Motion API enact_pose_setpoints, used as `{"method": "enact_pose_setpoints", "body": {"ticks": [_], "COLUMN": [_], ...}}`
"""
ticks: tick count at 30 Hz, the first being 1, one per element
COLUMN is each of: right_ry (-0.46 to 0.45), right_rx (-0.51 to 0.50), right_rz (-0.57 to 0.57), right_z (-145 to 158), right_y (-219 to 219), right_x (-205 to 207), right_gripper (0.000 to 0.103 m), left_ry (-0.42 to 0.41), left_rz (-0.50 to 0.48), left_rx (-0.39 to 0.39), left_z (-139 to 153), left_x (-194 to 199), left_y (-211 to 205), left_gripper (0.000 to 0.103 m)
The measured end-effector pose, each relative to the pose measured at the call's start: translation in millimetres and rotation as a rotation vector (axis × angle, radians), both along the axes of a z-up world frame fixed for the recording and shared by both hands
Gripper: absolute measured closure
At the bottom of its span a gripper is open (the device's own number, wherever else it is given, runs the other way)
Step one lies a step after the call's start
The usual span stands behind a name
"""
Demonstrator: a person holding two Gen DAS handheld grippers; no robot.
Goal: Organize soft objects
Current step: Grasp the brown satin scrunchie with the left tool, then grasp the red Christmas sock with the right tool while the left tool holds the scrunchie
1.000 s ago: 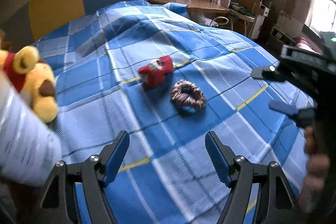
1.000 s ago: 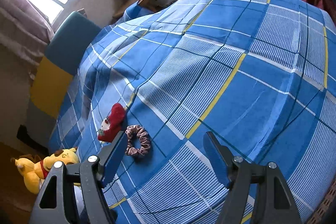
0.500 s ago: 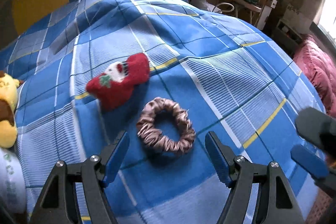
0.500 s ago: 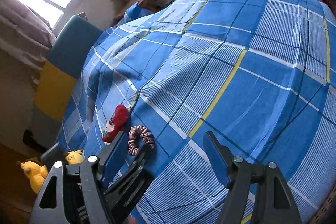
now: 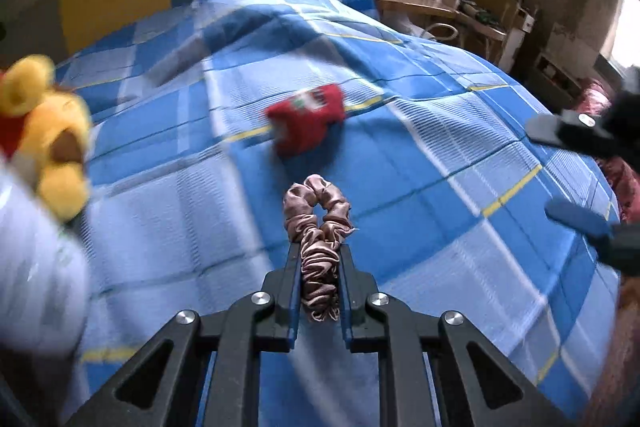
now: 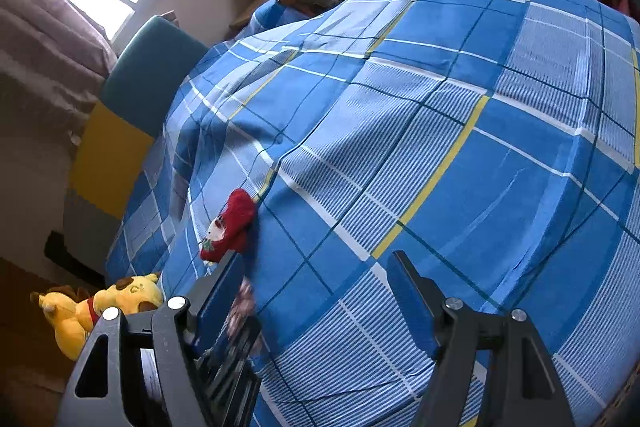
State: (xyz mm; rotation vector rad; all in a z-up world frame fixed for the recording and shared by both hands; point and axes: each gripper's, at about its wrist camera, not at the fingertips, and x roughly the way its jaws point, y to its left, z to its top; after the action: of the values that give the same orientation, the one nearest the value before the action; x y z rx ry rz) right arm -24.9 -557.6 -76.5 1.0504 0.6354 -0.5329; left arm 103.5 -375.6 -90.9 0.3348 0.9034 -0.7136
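the left hand-held gripper [image 5: 319,267] clamps the pink satin scrunchie [image 5: 318,223] just beside the red christmas sock [image 5: 306,123], while the right hand-held gripper [image 6: 316,291] gapes empty.

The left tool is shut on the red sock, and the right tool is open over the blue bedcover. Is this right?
Not quite. In the left wrist view the left tool is shut on the pink scrunchie; the red sock lies free beyond it. The right tool is indeed open over the blue bedcover.
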Motion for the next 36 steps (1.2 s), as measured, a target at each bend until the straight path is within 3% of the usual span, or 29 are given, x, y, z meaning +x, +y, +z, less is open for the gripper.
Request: {"method": "enact_pose_setpoints", "body": {"ticks": [8,14,21,27,36], "right_ry": [0.040,0.083,0.124,0.147,0.160], "right_rx": [0.005,-0.010,-0.043,-0.048,-0.033], "right_rz": [0.081,0.117,0.134,0.155,0.221], "right_z": [-5,-9,-10,-12,-15], "right_y": [9,14,18,22,32], "right_x": [14,20,25,30,40], "right_gripper": [0.028,0.028,0.028,0.028,0.028], "left_ry": [-0.056,-0.061,-0.046,-0.125,-0.123], "left_rz": [0.091,0.125,0.133,0.107,0.112], "left_rx": [0.002,0.013,0.037,0.016,-0.025], "left_z": [13,2,-24,-29,-31], "left_x": [-34,-51,-58,-66,-63], "left_y": [76,111,125,126,129], "left_gripper": [0.087,0.087,0.087,0.087,0.087]}}
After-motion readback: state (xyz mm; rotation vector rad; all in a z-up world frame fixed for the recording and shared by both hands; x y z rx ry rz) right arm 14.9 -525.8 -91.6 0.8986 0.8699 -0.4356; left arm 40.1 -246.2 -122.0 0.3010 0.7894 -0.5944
